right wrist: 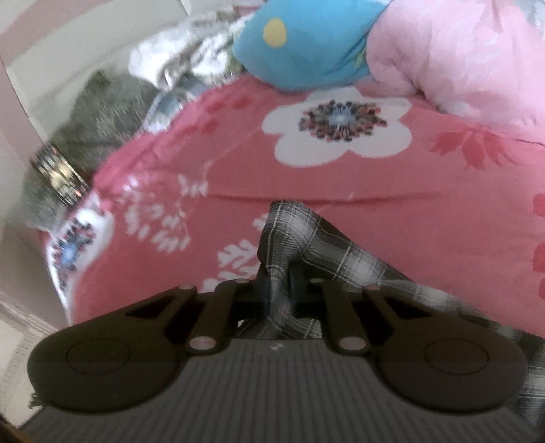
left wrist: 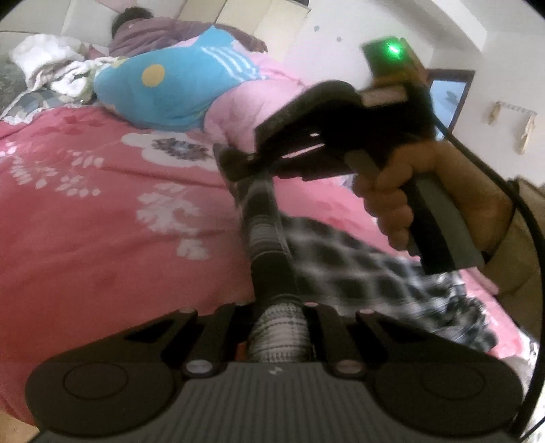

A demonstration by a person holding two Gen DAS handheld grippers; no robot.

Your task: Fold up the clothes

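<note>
Garments: one plaid shirt (left wrist: 357, 259), trailing over the pink bedsheet (left wrist: 102, 221).
Left gripper (left wrist: 276, 327): clamped on bunched plaid.
Right gripper (right wrist: 277, 289): pinching a plaid edge.
Left view only: hand (left wrist: 408, 201), a person lying (left wrist: 153, 30).
Right view only: the bed's corner.

the plaid garment (left wrist: 357, 259) is smeared by motion blur in the left wrist view, its far end cut off at the right edge. cloth bunched in the left gripper (left wrist: 277, 327) hides its jaws. the bedside clutter (right wrist: 61, 177) is too blurred to identify.
</note>
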